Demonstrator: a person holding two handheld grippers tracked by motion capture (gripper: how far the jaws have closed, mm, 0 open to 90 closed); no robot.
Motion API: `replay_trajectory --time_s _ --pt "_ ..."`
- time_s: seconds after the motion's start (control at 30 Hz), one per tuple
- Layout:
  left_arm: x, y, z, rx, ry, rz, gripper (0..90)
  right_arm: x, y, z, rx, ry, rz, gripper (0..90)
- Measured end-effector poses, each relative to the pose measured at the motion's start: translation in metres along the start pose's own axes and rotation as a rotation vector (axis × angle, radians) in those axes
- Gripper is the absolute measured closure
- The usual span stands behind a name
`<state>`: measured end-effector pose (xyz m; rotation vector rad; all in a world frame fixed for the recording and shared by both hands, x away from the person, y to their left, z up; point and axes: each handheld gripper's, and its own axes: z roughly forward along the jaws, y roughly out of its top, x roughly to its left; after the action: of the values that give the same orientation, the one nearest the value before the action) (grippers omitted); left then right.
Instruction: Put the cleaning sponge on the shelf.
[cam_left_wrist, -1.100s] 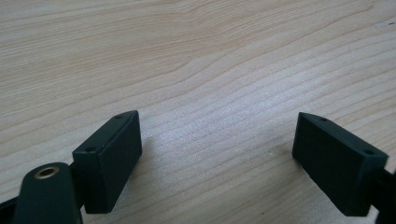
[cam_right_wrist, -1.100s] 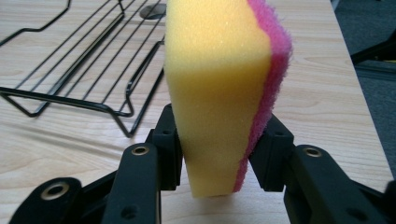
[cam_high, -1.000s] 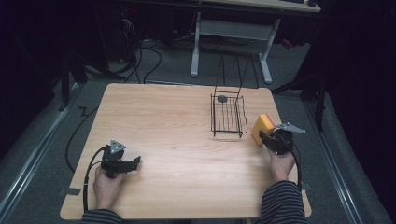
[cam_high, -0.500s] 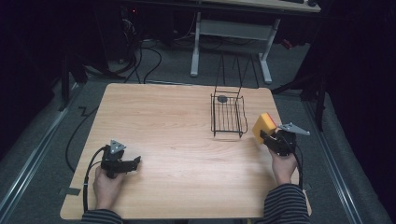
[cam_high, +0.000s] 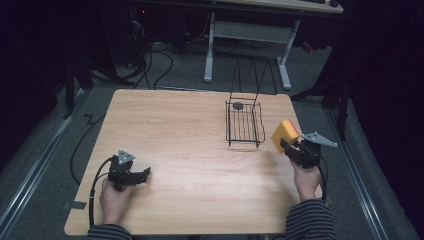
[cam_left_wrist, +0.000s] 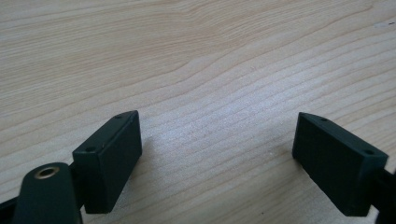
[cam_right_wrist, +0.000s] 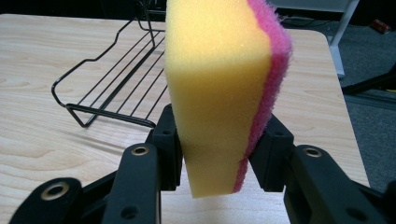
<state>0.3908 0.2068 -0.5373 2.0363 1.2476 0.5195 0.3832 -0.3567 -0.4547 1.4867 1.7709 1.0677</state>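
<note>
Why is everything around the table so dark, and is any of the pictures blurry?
High view: light falls on the wooden table, the room behind stays nearly black. Right gripper view: the sponge is close, brightly lit and a little soft; the wire basket is clearer. Left gripper view: wood grain sharp, a pale sheen between the jaws.

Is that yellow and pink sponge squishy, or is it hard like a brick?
Probably squishy: the sponge looks narrower where the right gripper pinches it. It seems light, since it stands upright from a grip low down. The pink scrubby side looks rough, so it likely won't slip out.
</note>
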Motion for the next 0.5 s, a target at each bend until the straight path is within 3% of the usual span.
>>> replay_trajectory --time_s 0.5 --pt "0.000 0.000 0.000 0.000 0.000 0.000 16.3 0.018 0.018 -0.010 -0.042 0.041 -0.043 60.2"
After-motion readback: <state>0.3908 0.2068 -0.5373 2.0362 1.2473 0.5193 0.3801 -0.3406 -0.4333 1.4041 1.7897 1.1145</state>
